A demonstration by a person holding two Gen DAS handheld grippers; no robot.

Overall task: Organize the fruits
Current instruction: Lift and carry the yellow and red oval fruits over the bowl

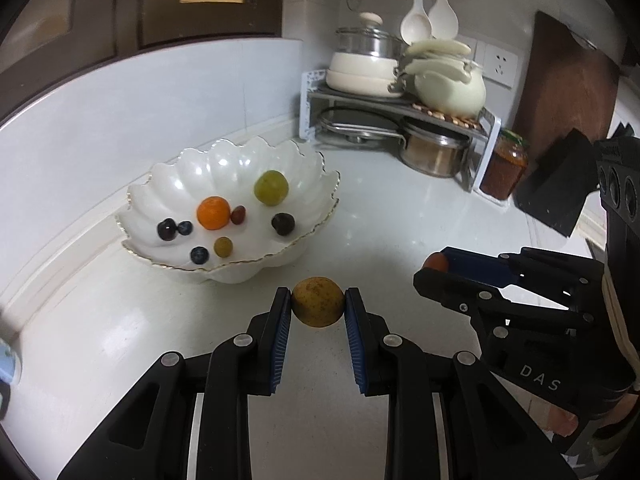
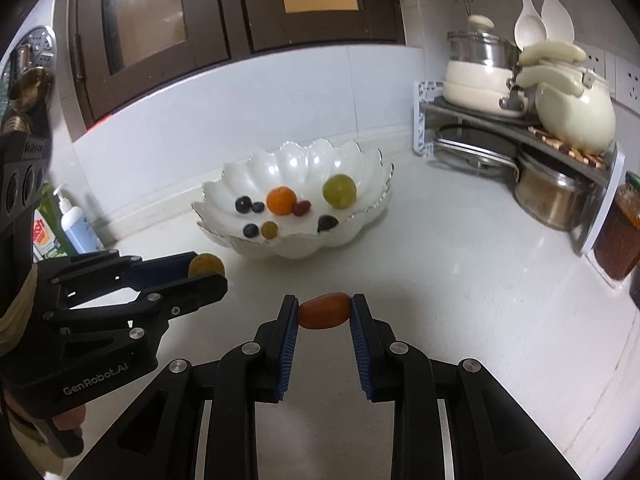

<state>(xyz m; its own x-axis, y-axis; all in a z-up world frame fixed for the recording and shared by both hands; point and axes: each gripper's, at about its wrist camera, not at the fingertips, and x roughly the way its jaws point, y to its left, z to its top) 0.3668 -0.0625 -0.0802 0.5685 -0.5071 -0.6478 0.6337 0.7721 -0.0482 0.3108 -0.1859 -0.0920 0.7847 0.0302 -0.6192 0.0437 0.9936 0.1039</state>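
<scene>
Left tongs: I grip a round brown fruit, light, firm, across its middle. Right tongs: I pinch a soft red tomato endwise, gently.

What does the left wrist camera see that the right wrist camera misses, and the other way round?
Only the left wrist view shows the dark wooden cutting board leaning on the wall. Only the right wrist view shows the white pump bottle. Both show the white scalloped bowl of fruit, the left hand-held gripper shut on a round yellow-brown fruit, and the right hand-held gripper shut on an oval red-orange fruit.
</scene>
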